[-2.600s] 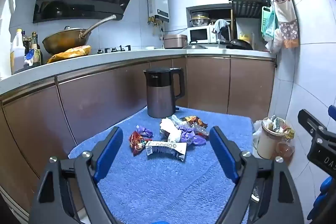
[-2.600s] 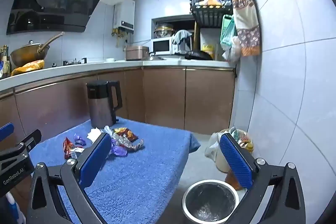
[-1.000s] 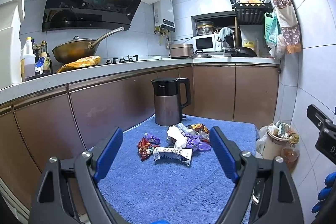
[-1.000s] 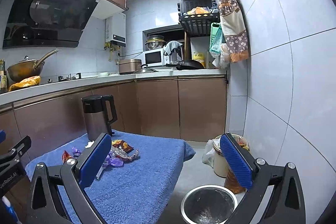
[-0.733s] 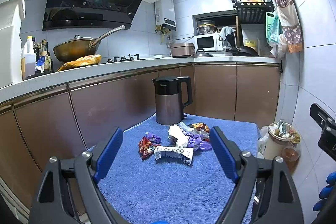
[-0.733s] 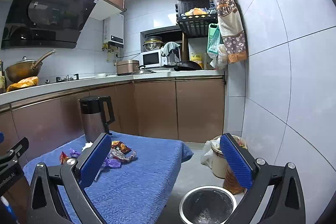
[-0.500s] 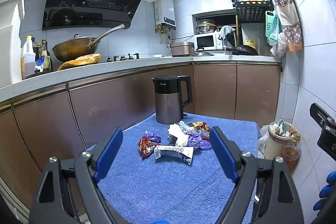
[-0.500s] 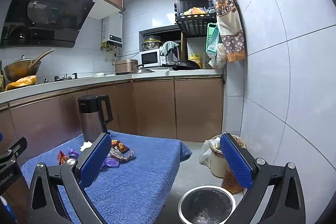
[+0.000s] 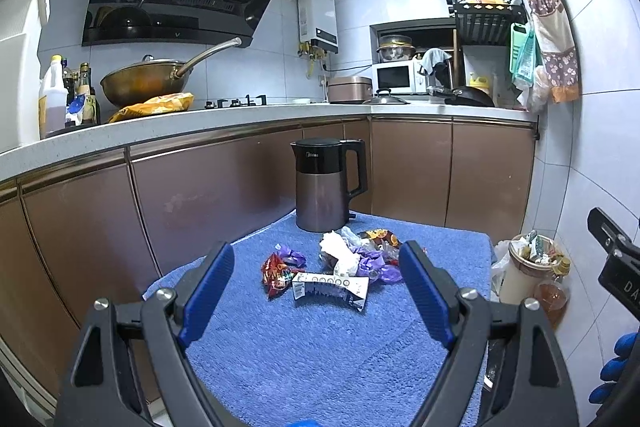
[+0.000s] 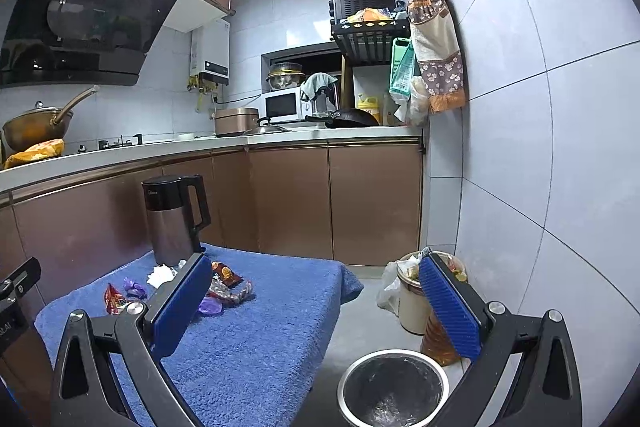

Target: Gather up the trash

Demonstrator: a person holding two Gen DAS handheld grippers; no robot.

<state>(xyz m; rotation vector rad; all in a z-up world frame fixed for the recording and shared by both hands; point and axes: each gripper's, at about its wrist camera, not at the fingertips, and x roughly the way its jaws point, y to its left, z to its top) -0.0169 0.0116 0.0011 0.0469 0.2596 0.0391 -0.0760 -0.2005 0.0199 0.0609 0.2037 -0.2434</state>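
Your left gripper [image 9: 316,287] hangs above the near part of the table [image 9: 320,355], which is covered with a blue towel; its blue-padded fingers [image 9: 208,287] are spread wide and hold nothing. Framed between them in the left wrist view lies the trash: a red snack wrapper [image 9: 276,277], a white strip wrapper with a row of circles [image 9: 330,289] just beside it, a crumpled white tissue [image 9: 340,255] and purple wrappers [image 9: 376,265] bunched together behind. A dark electric kettle [image 9: 326,183] stands upright at the far edge of the towel, just behind the pile.

Your right gripper [image 10: 316,303] is off the table's right side, its fingers [image 10: 450,311] also spread and empty. Below it on the floor sits a steel bin [image 10: 394,387] with a clear liner, open at the top. Beyond that, a full cream-coloured bin [image 10: 412,307] stands against the tiled wall, with an amber bottle [image 10: 438,341] just beside it.
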